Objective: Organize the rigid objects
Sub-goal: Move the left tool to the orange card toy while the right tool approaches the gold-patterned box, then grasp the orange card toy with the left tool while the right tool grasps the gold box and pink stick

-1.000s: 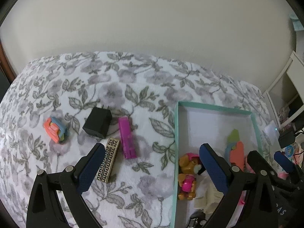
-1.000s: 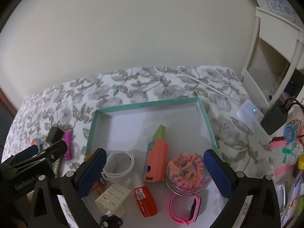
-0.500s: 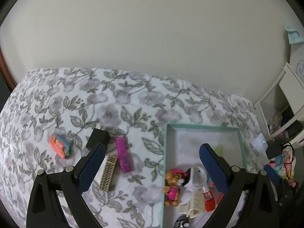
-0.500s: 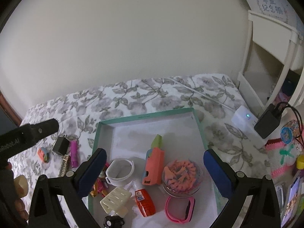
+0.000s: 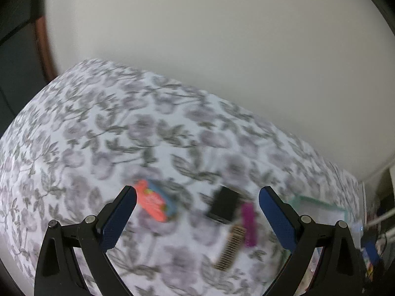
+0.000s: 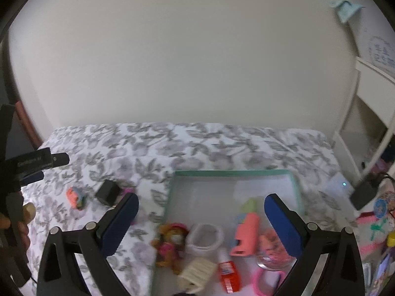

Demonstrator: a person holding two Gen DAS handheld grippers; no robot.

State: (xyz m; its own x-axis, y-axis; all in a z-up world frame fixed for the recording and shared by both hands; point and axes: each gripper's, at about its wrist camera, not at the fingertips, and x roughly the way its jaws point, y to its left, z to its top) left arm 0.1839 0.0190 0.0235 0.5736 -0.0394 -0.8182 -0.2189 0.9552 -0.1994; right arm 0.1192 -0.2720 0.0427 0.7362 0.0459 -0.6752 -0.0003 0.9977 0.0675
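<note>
Both grippers are hanging spread, gripping nothing: the left gripper (image 5: 197,196) above the orange toy (image 5: 154,203), black charger (image 5: 223,207) and magenta stick (image 5: 248,223) on the floral tablecloth (image 5: 118,133), the right gripper (image 6: 201,203) over the teal tray (image 6: 237,172) near its right edge.

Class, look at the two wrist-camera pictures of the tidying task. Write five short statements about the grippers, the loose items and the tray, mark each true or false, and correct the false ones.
1. The left gripper is open and holds nothing. True.
2. The black cube lies inside the teal tray. False: it lies on the floral cloth, outside the tray.
3. The magenta bar lies beside the patterned gold-and-black bar on the cloth. True.
4. The right gripper is shut on the coral toy. False: it is open, and the toy lies in the tray.
5. The tray holds nothing. False: a plush figure, a white cup and a red bottle lie in it.
</note>
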